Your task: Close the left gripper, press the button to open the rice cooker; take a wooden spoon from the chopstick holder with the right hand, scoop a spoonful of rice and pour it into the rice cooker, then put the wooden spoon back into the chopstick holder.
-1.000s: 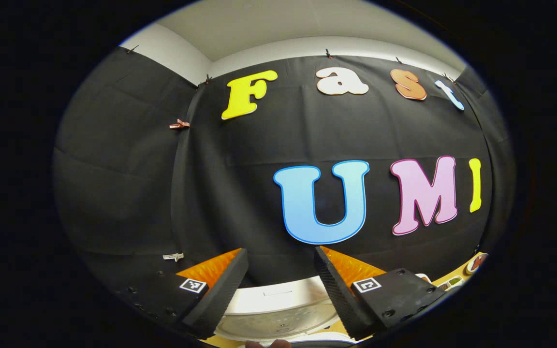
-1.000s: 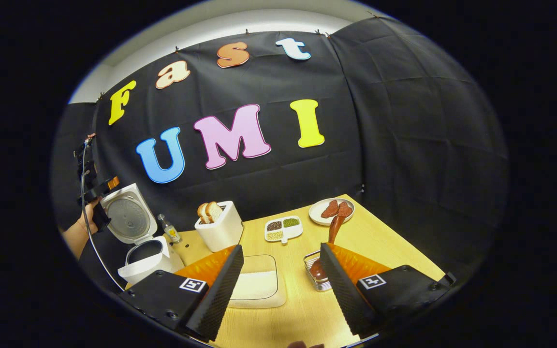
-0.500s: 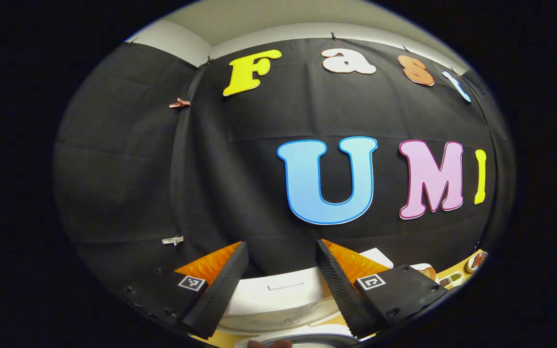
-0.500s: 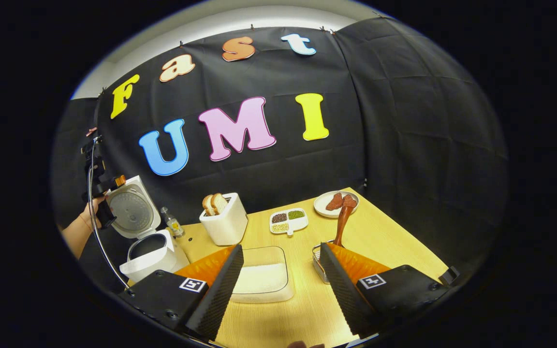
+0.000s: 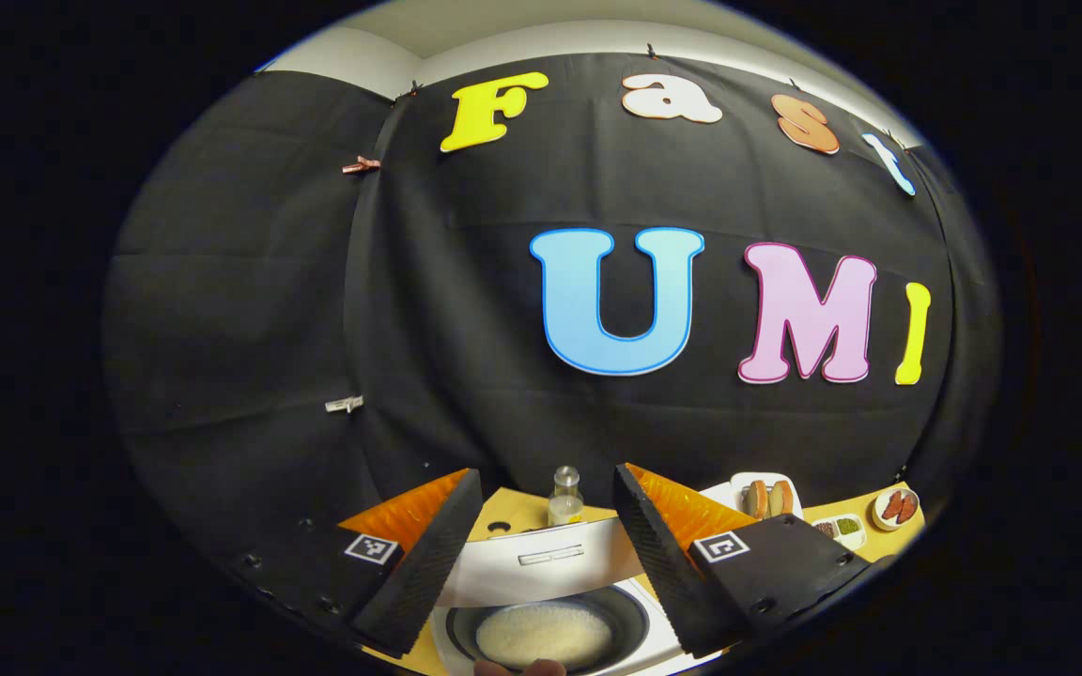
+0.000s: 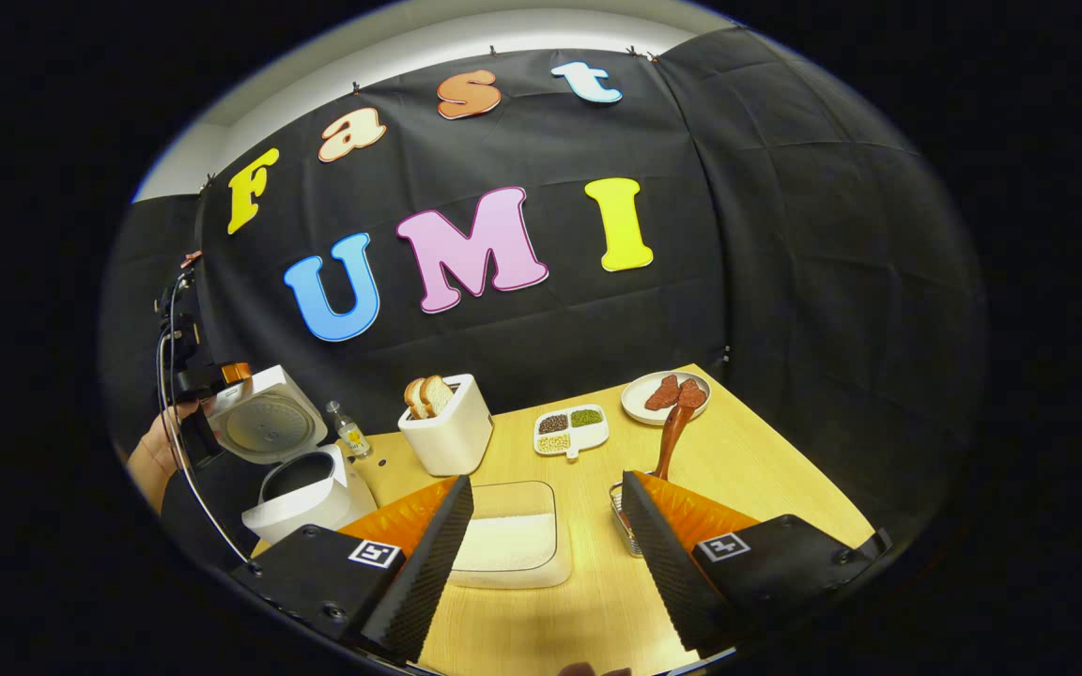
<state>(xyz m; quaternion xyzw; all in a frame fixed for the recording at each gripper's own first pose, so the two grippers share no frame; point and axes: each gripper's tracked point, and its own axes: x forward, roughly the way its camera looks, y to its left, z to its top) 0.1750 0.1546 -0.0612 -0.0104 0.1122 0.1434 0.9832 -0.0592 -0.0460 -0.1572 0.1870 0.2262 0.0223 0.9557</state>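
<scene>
The white rice cooker (image 6: 301,493) stands at the table's left end, its lid (image 6: 269,422) tilted partway over the pot. My left gripper (image 6: 192,376), held by a hand, is at the lid's upper edge. In the left gripper view, my left gripper (image 5: 546,483) is open above the lid (image 5: 541,561), and the pot below holds rice (image 5: 546,634). My right gripper (image 6: 547,483) hangs open over the table with nothing between its fingers. The wooden spoon (image 6: 674,427) stands in the wire chopstick holder (image 6: 623,526), beside the right finger. A tray of rice (image 6: 508,540) lies below the gripper.
Behind the tray are a white toaster (image 6: 452,432) with bread, a divided dish of beans (image 6: 571,430) and a plate of sausages (image 6: 663,396). A small bottle (image 6: 349,434) stands next to the cooker. Black cloth walls close off the table's back and right.
The cooker lid has swung down from upright to a tilt over the pot, and my left gripper has come down with it. The right gripper has barely moved.
</scene>
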